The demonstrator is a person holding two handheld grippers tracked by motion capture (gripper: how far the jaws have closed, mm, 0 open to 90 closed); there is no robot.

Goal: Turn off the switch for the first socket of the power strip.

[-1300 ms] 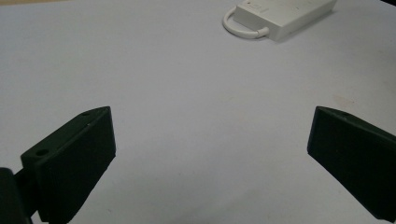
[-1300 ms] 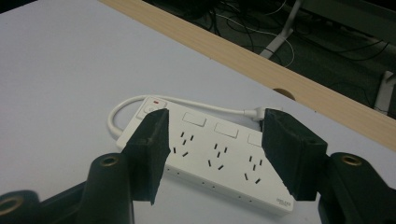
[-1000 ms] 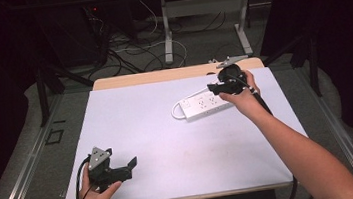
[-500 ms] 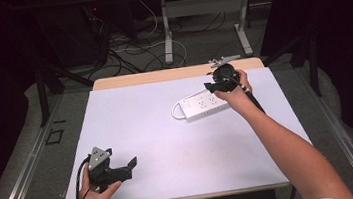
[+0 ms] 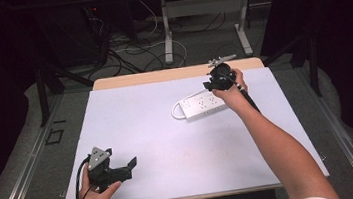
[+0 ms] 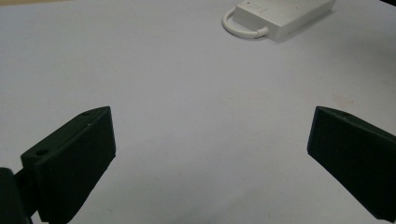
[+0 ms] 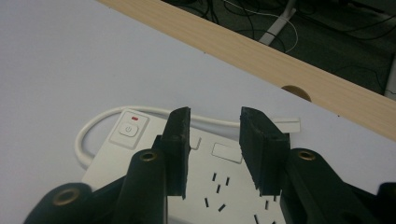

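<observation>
A white power strip (image 5: 200, 106) lies on the white table top (image 5: 158, 132), right of the middle towards the back. Its short white cable (image 5: 176, 112) loops at its left end. My right gripper (image 5: 212, 86) hovers just over the strip's far edge. Its jaws are a narrow gap apart with nothing between them. In the right gripper view, the right gripper (image 7: 215, 114) points down at the strip (image 7: 116, 158), near the power button (image 7: 127, 130). My left gripper (image 5: 131, 167) rests at the front left, wide open and empty. In the left gripper view, the strip (image 6: 285, 16) lies far beyond my left gripper (image 6: 212, 121).
A wooden strip (image 5: 162, 76) runs along the table's back edge, with a round cable hole (image 7: 295, 92) in it. Beyond it, cables (image 5: 128, 49) and desk legs stand on a dark floor. The person's right forearm (image 5: 275, 143) crosses the table's right side.
The right gripper has shifted slightly left and towards the back edge over the power strip. The left gripper has not moved.
</observation>
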